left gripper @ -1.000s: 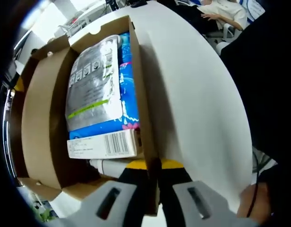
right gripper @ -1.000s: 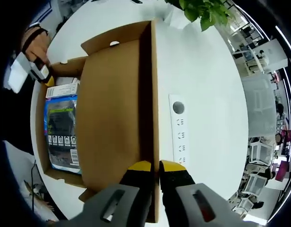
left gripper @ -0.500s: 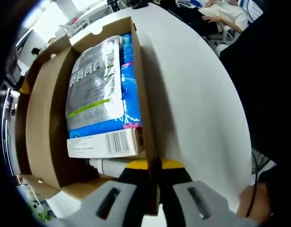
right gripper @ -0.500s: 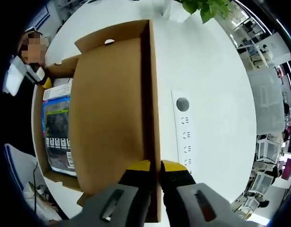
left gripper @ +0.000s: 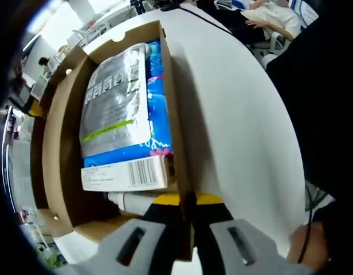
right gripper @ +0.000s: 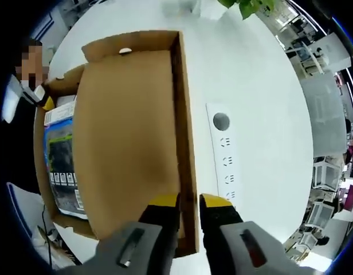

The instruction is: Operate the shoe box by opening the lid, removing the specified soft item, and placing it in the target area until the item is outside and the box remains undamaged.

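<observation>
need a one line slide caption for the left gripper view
Left gripper pinching the wall of the open shoe box on a white table, with a blue soft pack inside.

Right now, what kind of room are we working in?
Probably an open office. The shoe box sits on a white table with a built-in socket strip. Office chairs stand beyond the table in the right gripper view, and a potted plant is at the table's far edge.

The print on the silver-and-blue soft pack is too small to be read, and in the right gripper view most of it is hidden by the raised lid.
</observation>
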### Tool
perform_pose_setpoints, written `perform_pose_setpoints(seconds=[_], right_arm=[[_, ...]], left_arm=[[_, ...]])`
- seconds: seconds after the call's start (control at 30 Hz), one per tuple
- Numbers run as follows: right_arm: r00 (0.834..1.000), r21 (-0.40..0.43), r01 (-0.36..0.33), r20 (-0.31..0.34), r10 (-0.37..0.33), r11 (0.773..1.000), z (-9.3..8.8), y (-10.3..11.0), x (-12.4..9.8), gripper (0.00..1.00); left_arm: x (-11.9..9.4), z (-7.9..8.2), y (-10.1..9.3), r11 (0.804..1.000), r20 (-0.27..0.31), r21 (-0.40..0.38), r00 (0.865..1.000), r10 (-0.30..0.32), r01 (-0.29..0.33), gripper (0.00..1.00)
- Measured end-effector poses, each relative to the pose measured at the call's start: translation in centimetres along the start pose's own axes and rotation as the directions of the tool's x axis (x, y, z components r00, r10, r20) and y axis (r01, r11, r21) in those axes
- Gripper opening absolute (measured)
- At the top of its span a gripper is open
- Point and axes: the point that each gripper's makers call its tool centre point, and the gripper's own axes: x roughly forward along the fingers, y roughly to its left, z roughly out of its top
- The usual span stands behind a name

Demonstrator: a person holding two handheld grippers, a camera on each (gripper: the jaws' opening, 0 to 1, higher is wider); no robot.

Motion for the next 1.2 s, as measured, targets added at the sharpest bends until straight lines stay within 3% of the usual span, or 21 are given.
perform_pose_setpoints(seconds=[1.2], right_arm=[[1.0,-0.004,-0.013,-0.023,0.013,1.0,-0.4,-0.2,2.9,0.14]], left_arm=[[0.3,-0.2,0.0,1.0,-0.005,0.001,1.0,-0.008,0.008,0.05]])
